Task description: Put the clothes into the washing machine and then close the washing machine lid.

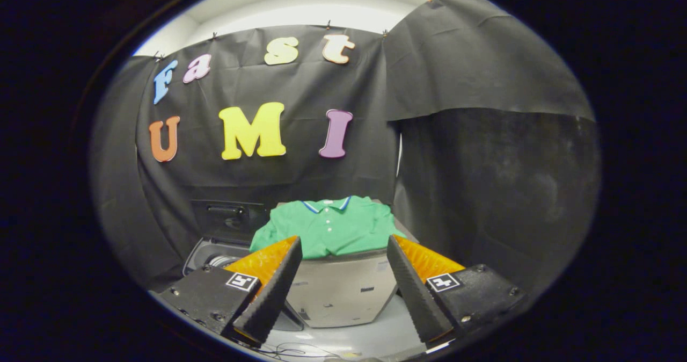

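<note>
A green polo shirt (328,226) with a blue-and-white collar lies spread flat on top of a grey box-like stand (343,292), straight ahead beyond my fingers. To the left of the stand sits the washing machine (214,257), its dark lid (228,218) raised upright against the booth wall and its drum opening showing beneath. My gripper (343,246) is open, held wide and short of the shirt, with nothing between the fingers.
Black cloth walls close in behind and on the right. A pale floor (370,340) with a thin dark cable lies below the stand, near my fingers.
</note>
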Demonstrator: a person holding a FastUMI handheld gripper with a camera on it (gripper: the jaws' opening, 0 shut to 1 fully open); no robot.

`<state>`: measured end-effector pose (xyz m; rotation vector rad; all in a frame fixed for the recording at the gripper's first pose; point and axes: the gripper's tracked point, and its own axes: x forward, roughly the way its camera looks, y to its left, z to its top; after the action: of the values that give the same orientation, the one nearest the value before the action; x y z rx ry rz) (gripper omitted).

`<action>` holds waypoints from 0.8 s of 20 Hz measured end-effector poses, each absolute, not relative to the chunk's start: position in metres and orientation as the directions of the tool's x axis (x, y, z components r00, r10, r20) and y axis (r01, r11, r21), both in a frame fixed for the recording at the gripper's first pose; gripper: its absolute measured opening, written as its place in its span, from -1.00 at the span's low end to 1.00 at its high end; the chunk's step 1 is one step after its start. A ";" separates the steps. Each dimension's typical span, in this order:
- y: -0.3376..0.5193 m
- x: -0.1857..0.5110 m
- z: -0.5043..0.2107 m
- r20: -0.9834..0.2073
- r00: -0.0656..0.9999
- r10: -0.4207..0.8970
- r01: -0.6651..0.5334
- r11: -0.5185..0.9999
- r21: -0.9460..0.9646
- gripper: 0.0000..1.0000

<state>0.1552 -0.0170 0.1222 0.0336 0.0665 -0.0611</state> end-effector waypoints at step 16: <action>0.000 0.394 0.088 -0.448 0.894 0.003 -0.009 1.000 -0.012 0.99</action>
<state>0.3936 -0.0003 0.0880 -0.0136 0.4640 0.0066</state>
